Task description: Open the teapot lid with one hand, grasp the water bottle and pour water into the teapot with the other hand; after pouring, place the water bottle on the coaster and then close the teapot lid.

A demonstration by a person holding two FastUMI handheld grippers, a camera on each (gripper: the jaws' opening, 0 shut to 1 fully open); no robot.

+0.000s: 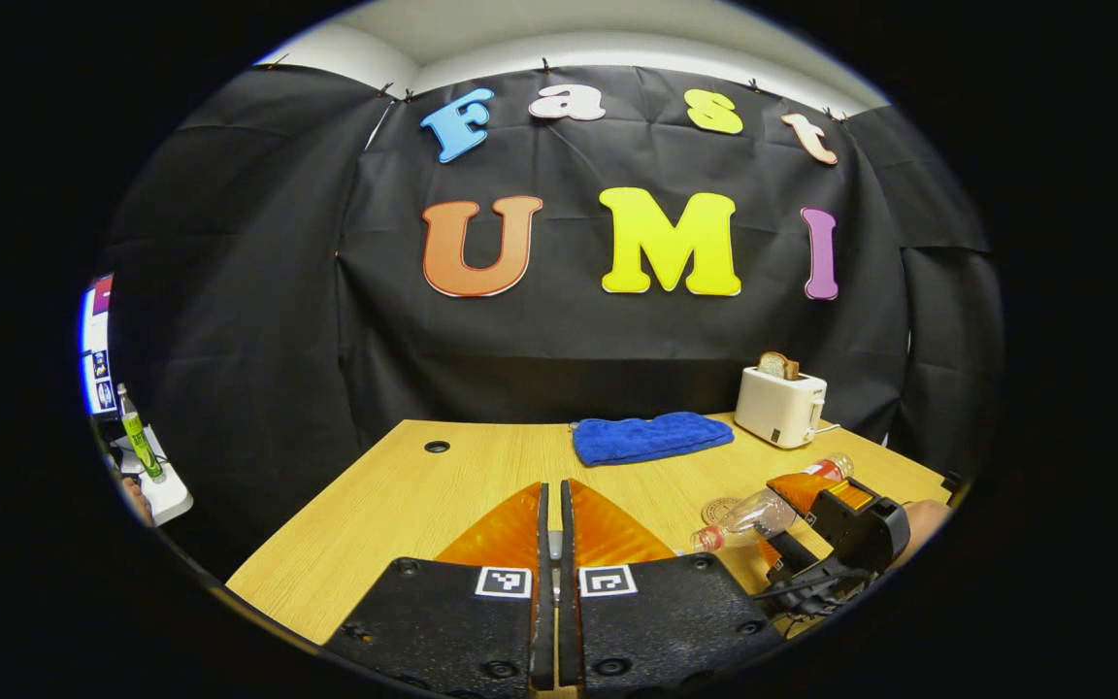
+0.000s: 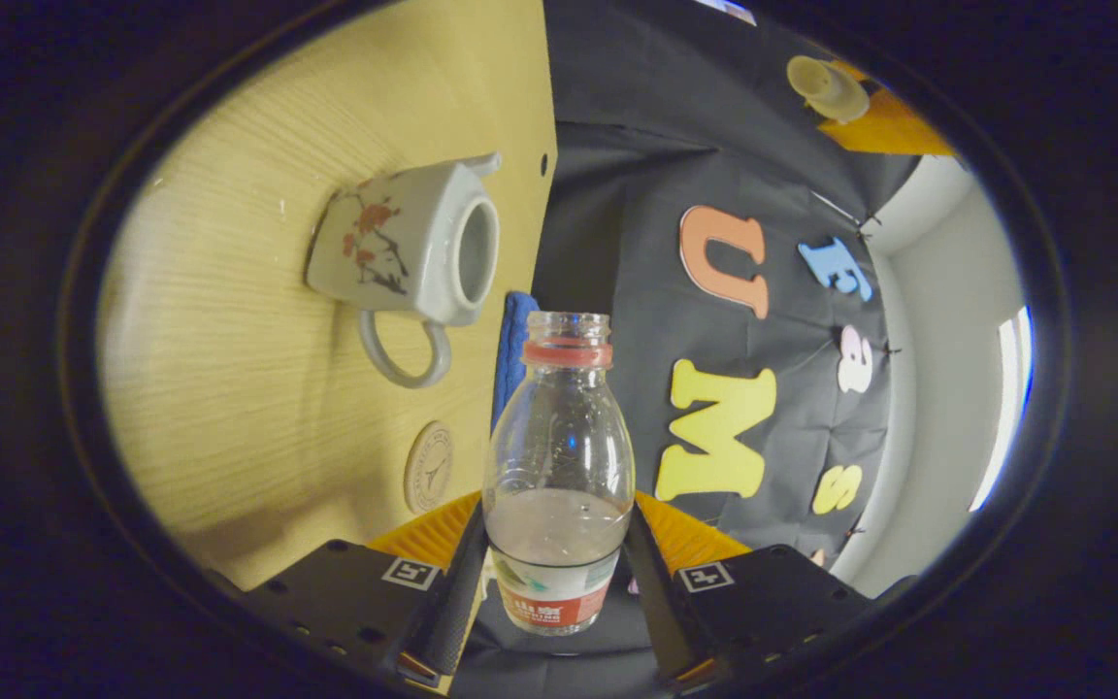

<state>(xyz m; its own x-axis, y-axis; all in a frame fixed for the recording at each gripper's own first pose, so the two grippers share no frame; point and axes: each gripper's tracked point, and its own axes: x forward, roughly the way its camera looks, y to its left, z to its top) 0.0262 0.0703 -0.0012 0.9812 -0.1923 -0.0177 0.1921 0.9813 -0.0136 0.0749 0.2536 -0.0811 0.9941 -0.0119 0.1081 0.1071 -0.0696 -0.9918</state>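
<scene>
My right gripper [image 2: 557,515] is shut on a clear, uncapped water bottle [image 2: 559,437] with a red neck ring and some water inside. The bottle [image 1: 763,513] lies tilted above the table, mouth pointing left, with the right gripper [image 1: 784,519] and a hand behind it. A white teapot [image 2: 404,252] with a red flower pattern stands on the table with its mouth uncovered, ahead and to the left of the bottle's mouth. The round coaster [image 2: 429,466] [image 1: 719,508] lies flat near the bottle. My left gripper [image 1: 551,490] [image 2: 850,105] is raised and shut on the teapot lid [image 2: 823,85].
The wooden table [image 1: 394,505] has a small cable hole [image 1: 437,447] at the back left. A folded blue towel [image 1: 651,437] lies at the far edge, with a white toaster [image 1: 780,408] holding a bread slice to its right.
</scene>
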